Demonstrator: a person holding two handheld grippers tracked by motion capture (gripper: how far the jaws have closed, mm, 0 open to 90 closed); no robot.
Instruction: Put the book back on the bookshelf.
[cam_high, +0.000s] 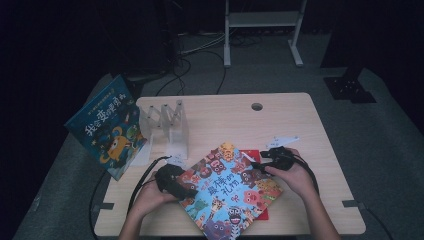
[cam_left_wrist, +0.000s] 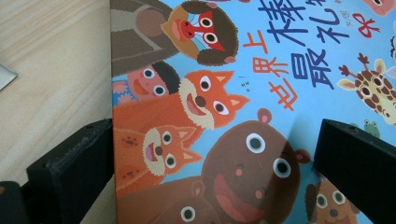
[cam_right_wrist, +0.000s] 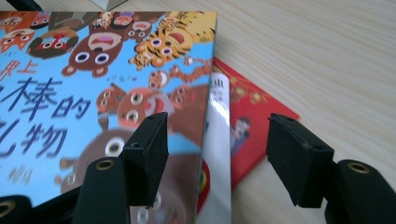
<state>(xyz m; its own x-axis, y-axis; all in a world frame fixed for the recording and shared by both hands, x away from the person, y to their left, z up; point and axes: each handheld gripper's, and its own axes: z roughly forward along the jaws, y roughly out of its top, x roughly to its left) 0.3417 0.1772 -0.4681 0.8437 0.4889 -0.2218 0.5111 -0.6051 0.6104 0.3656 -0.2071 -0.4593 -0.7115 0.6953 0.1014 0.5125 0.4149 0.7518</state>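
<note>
Left gripper: held at the near-left part of the table, at the left edge of the animal picture book. In the left gripper view its jaws stand wide apart over the book's cover, one jaw out past the book's edge above the bare wood, the other above the cover; they press on nothing.
Right gripper: at the book's far-right edge. In the right gripper view its jaws straddle that edge, with space on both sides and nothing clamped.
Animal picture book: lies flat and askew near the table's near edge, about mid-width, between the two grippers.
Red book: under the animal book, its corner poking out on the right side.
Table: light wood, with a round hole near the far edge.
Clear rack: stands toward the far-left corner.
Blue book: leans tilted beyond the table's left edge, beside the rack.
</note>
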